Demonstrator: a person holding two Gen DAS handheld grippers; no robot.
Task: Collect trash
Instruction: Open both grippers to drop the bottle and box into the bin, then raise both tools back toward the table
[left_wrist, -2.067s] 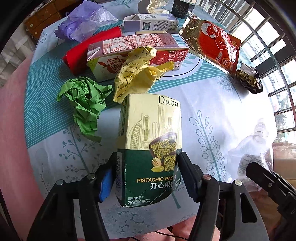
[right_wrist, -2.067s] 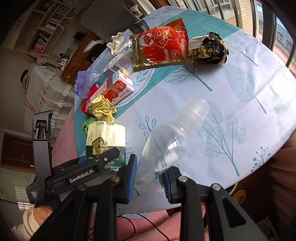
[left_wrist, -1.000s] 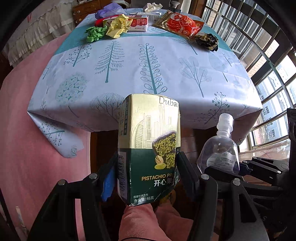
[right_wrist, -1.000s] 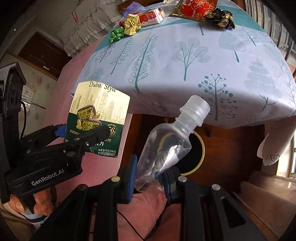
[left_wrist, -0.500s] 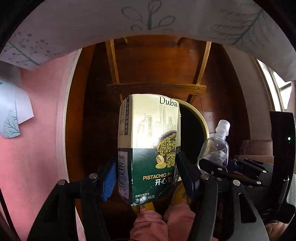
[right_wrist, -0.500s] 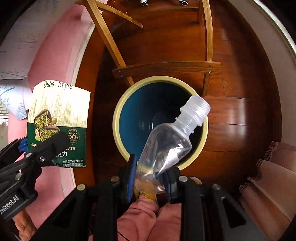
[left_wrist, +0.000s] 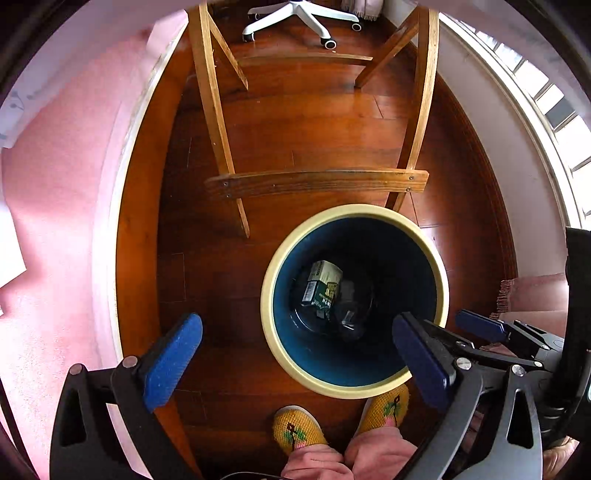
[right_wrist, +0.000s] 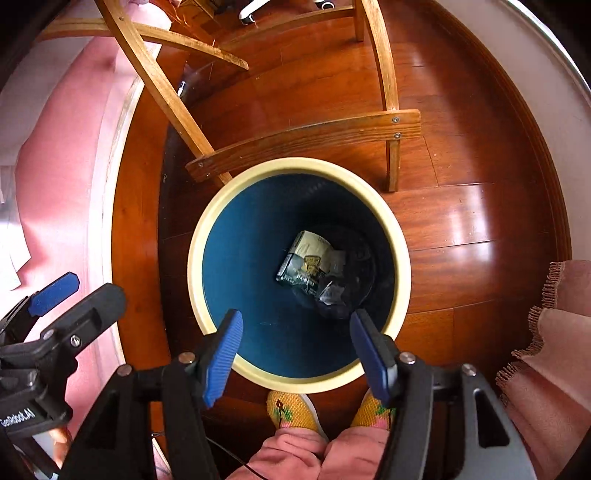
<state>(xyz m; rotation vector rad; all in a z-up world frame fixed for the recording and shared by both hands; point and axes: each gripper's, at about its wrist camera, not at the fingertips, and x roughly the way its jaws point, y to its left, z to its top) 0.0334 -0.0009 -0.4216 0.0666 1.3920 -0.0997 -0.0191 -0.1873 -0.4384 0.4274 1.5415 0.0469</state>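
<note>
Both drops done: L gripper (left_wrist: 295, 363) and R gripper (right_wrist: 297, 354) jaws opening, nothing between them now. Pistachio box (right_wrist: 308, 260) & clear bottle (right_wrist: 332, 295), held a sec ago, lie at bottom of bin (right_wrist: 295, 164) on floor. More trash prob. left on table.

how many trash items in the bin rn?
2. The green pistachio box lies at the bottom of the bin; the clear bottle lies beside it. The dark bottom may hide more.
</note>
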